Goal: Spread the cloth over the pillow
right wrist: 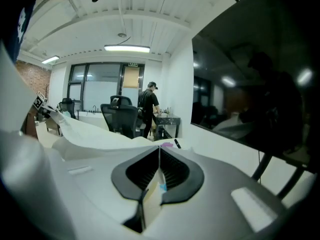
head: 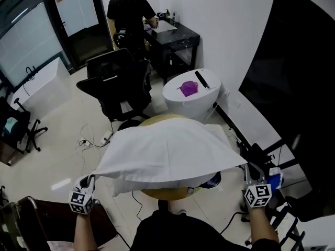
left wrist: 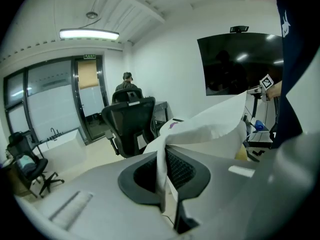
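We hold the cloth [head: 167, 148] stretched between the left gripper [head: 93, 179] and right gripper [head: 247, 167], each clamped shut on a near corner. It spreads over the pillow [head: 157, 183] on a round yellow table [head: 167, 194], with the near edge raised.

The person held both arms out low and wide apart, the left forearm [head: 85, 233] at the lower left of the head view and the right forearm [head: 264, 228] at the lower right. The left gripper [head: 93, 178] had its jaws clamped on one corner of the cloth [head: 167, 150]. The right gripper [head: 246, 167] pinched the opposite corner likewise. Both grippers pointed forward, tilted slightly downward.
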The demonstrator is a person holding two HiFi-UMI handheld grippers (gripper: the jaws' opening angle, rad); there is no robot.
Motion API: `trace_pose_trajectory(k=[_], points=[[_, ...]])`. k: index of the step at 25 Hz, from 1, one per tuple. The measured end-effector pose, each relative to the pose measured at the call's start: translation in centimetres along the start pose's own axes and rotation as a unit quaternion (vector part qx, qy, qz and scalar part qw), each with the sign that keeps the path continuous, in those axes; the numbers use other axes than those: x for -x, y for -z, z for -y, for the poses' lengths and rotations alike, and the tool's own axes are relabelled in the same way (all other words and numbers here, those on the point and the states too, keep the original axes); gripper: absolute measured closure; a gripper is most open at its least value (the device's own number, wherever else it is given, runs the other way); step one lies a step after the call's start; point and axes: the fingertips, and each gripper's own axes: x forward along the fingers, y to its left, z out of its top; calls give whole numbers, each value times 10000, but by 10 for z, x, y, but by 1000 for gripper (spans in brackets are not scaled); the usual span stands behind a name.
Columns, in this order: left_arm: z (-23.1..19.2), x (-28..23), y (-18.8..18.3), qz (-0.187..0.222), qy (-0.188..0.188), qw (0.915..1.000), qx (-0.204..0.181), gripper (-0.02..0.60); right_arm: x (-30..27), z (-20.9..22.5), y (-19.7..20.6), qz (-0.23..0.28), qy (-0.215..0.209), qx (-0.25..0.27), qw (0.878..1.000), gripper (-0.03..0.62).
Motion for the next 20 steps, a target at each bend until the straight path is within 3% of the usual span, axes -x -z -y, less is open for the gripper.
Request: trace_pose_trajectory(k=[6,10,12,15,17,20], points=[[33,-14,84,-706,221,9960,505,581,-7,-12,100,-906,-71,-4,9959,580],[48,-25,119,-1166,423,9907,565,580,-17,-18,148,-1463,-222,-1,9890,577],[52,-30,130,-1413,513,9874,493,564,-24,-21,161,-1648,-303,20,9859,574],[53,-29,141,-1607,599,9841,468,484,-31,-26,170,-1831,-446,119,9820,551],[51,-24,142,-1603,603,9841,475,446,-30,-25,173,-1926,-499,156,9799,466],[43,-10,135,-1458,528,9869,438,412,-23,-20,168,-1869,-461,197,9811,447]])
